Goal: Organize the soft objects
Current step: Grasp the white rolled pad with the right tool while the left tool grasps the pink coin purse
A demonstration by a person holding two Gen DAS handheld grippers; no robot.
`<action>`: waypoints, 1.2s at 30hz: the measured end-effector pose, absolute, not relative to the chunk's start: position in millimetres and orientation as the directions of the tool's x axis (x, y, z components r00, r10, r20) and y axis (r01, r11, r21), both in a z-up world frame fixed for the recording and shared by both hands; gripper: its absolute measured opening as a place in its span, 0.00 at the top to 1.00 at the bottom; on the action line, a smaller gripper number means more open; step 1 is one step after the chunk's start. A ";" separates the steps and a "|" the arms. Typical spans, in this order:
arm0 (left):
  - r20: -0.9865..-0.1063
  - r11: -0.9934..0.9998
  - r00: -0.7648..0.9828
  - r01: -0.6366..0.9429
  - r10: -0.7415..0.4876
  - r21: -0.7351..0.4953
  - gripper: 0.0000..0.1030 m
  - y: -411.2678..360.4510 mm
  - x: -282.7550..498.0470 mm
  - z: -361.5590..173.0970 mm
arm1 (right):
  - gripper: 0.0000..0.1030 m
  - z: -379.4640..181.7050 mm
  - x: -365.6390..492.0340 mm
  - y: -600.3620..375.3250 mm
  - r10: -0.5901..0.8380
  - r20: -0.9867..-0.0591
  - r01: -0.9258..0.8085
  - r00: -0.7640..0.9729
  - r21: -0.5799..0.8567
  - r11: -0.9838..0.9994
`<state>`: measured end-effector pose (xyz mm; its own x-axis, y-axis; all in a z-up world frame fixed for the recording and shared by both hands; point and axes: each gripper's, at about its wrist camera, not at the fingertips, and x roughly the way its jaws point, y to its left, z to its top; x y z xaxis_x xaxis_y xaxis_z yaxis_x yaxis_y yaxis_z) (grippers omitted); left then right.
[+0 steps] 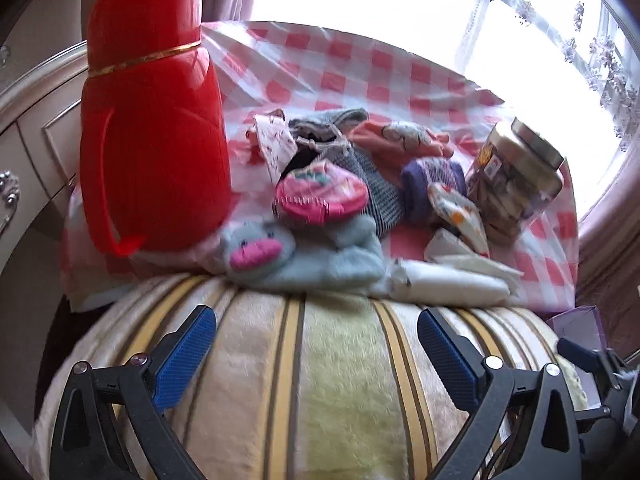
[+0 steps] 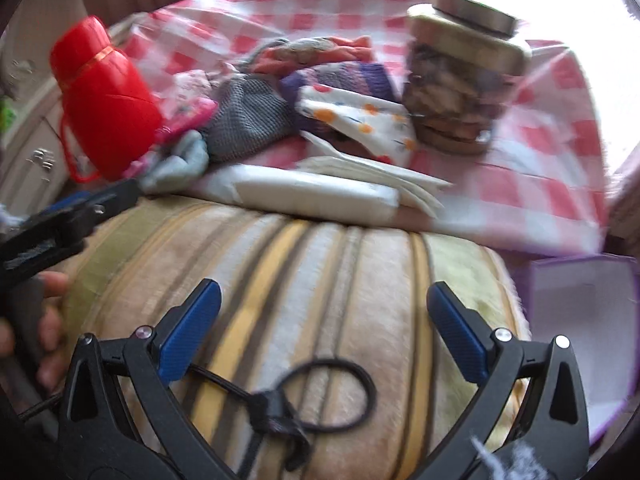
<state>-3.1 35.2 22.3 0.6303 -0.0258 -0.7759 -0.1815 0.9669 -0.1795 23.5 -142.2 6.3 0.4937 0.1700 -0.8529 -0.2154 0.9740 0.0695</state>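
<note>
A heap of soft things lies on a red-and-white checked cloth (image 1: 360, 68): a pale blue plush animal (image 1: 304, 256) with a pink snout, a pink round pouch (image 1: 320, 194), a grey knit piece (image 2: 248, 118), a purple knit piece (image 1: 432, 180), an orange cloth (image 1: 400, 138), a white cloth with orange dots (image 2: 360, 122) and folded white cloths (image 2: 320, 192). In front spreads a striped plush blanket (image 1: 320, 380). My left gripper (image 1: 316, 354) hangs open over the blanket, short of the plush animal. Open too, my right gripper (image 2: 324, 330) hovers above the blanket (image 2: 320, 272), nothing between its fingers.
A tall red thermos (image 1: 156, 120) stands at the left of the cloth and a clear jar (image 2: 460, 76) with a metal lid at the right. A purple box (image 2: 580, 320) sits low on the right. A black cord loop (image 2: 320, 396) hangs under the right gripper. A hand (image 2: 48, 328) holds the left gripper.
</note>
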 end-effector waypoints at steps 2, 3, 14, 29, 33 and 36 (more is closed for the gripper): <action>-0.778 0.963 0.625 -0.169 -0.058 -0.208 0.02 43.9 5.7 22.1 | 0.00 10.6 31.4 -141.0 0.143 -0.841 -0.211 0.521 0.035 0.977; -0.782 0.961 0.619 -0.166 -0.072 -0.221 0.02 47.8 10.9 21.2 | 0.00 13.1 36.9 -140.1 0.129 -0.831 -0.223 0.541 0.006 0.975; -0.804 0.947 0.572 -0.137 -0.164 -0.290 0.02 70.5 55.3 15.8 | 0.00 -1.5 78.9 -119.1 0.193 -0.870 -0.411 0.454 -0.012 0.911; -0.817 0.933 0.524 -0.106 -0.242 -0.345 0.02 74.3 49.6 0.8 | 0.19 -32.2 118.6 -109.2 0.146 -0.921 -0.618 0.362 -0.120 0.777; -0.808 0.934 0.531 -0.084 -0.253 -0.348 0.02 71.3 53.0 2.5 | 0.22 -32.7 104.3 -107.9 0.149 -0.924 -0.695 0.351 -0.150 0.703; -0.794 0.931 0.553 -0.086 -0.252 -0.356 0.02 72.4 56.1 6.9 | 0.30 -35.8 106.1 -108.4 0.164 -0.929 -0.703 0.332 -0.127 0.700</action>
<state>56.1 72.4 6.9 0.5526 -0.2524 -0.7943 -0.0865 0.9305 -0.3559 106.1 -108.4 -35.8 0.3320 0.1644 -0.9289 -0.7025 0.7002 -0.1272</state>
